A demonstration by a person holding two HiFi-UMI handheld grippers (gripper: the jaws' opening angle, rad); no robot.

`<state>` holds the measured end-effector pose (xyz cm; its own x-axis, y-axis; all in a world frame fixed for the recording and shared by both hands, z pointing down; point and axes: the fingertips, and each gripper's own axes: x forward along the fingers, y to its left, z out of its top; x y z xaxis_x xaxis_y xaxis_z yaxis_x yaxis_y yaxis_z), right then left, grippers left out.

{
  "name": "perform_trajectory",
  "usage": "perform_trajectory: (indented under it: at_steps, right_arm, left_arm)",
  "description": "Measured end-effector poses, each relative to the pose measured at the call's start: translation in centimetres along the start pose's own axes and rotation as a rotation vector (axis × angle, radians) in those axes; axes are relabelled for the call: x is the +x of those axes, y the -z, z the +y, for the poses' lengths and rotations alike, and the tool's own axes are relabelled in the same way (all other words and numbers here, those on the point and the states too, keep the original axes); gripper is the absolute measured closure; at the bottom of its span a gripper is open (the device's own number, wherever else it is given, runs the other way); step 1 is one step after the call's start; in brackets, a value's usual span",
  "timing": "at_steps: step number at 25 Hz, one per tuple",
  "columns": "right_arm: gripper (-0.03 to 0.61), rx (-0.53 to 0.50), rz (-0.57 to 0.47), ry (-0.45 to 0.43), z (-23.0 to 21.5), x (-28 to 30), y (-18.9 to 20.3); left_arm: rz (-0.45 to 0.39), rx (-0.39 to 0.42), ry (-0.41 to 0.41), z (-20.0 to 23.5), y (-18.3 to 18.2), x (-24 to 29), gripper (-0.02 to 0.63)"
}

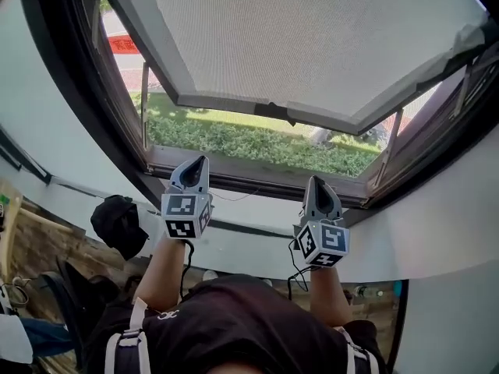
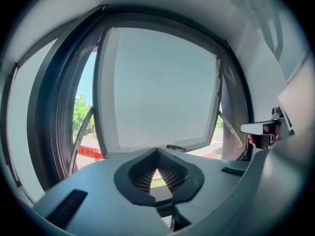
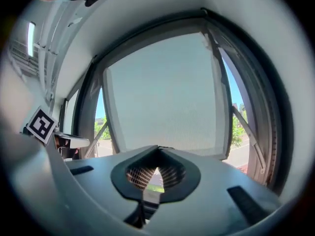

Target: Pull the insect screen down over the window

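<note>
Status: grey mesh insect screen (image 1: 312, 37) hangs part-way down the dark-framed window (image 1: 257, 181); lower gap uncovered. Left gripper (image 1: 199, 164) & right gripper (image 1: 316, 182) sit below the screen's grey bottom rail (image 1: 226, 102), not touching it, jaws clenched, empty. Step: approach. Next, likely: open jaws, clamp rail, draw down.

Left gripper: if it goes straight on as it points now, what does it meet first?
The left gripper would probably meet the insect screen's bottom rail, near its dark handle; depth is unclear, so it might pass underneath instead.
</note>
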<state>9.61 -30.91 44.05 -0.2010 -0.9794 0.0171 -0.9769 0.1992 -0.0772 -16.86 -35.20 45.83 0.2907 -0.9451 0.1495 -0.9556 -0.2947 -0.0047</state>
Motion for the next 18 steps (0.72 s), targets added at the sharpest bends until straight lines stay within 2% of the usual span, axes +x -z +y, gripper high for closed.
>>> perform_trajectory:
  at_steps: [5, 10, 18]
  right_arm:
    - [0.574, -0.019, -0.040, 0.048, 0.3, -0.3, -0.7]
    - [0.575, -0.030, -0.023, 0.034, 0.2, -0.1, -0.1]
    - [0.575, -0.036, -0.024, 0.010, 0.6, -0.1, -0.3]
  left_arm:
    - [-0.016, 0.033, 0.022, -2.4, -0.8, -0.8, 0.603]
    - [0.013, 0.077, 0.038, -3.8, 0.3, -0.4, 0.603]
    - [0.028, 0.094, 0.029, -4.2, 0.9, -0.5, 0.603]
